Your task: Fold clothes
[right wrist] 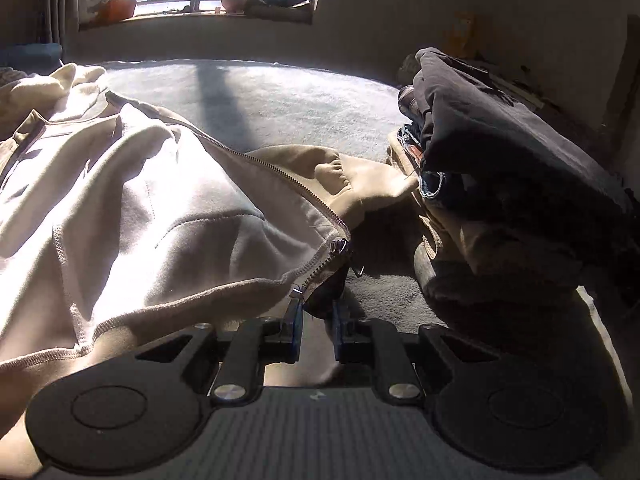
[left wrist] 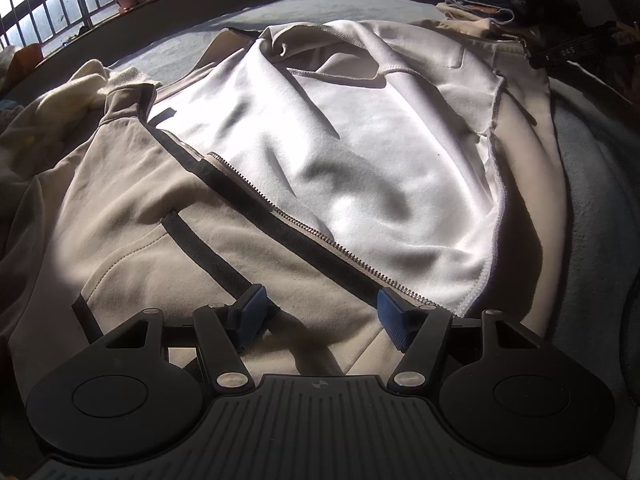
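Left gripper (left wrist: 320, 314) is hovering low over the jacket (left wrist: 280, 168), its blue pads (left wrist: 252, 312) standing wide apart with only beige cloth lying beneath the gap, nothing pinched. Just ahead of its right-hand pad, the zipper (left wrist: 304, 226) is running away diagonally along a dark strip, and beyond that the pale lining is lying flat in bright sun. Over to the right gripper (right wrist: 318, 316) now: its pads are sitting close together with a narrow gap between them, and the zippered bottom corner of the jacket is sitting right at the tip of the left-hand pad; whether that corner is actually caught, I cannot tell. A small zipper pull (right wrist: 340, 246) is hanging just ahead of the tips. Off to this gripper's right, a stack of folded clothes (right wrist: 500, 184) is sitting on the grey blanket (right wrist: 288, 100), with one beige sleeve of the jacket reaching up against it.
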{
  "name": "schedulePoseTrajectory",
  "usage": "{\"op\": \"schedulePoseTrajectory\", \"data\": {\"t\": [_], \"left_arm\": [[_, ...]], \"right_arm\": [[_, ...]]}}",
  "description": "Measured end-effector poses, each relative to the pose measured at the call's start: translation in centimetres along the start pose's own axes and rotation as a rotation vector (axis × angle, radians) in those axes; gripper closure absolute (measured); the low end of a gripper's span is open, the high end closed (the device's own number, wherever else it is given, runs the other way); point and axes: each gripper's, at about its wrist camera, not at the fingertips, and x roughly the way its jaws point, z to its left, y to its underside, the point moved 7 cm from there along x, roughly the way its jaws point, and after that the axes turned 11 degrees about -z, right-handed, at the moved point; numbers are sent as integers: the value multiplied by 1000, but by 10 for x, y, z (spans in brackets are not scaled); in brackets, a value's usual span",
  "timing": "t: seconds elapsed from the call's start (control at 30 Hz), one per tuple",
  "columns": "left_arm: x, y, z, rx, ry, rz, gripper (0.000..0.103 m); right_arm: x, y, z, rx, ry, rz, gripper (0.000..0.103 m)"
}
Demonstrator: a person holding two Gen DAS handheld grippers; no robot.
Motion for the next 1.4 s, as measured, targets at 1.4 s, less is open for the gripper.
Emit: {"op": "schedulePoseTrajectory", "data": {"t": [1.4], "left_arm": [[-1, 16, 29, -281, 65, 25, 40]], "right_arm": [[-140, 119, 263, -663, -930, 199, 87]]}}
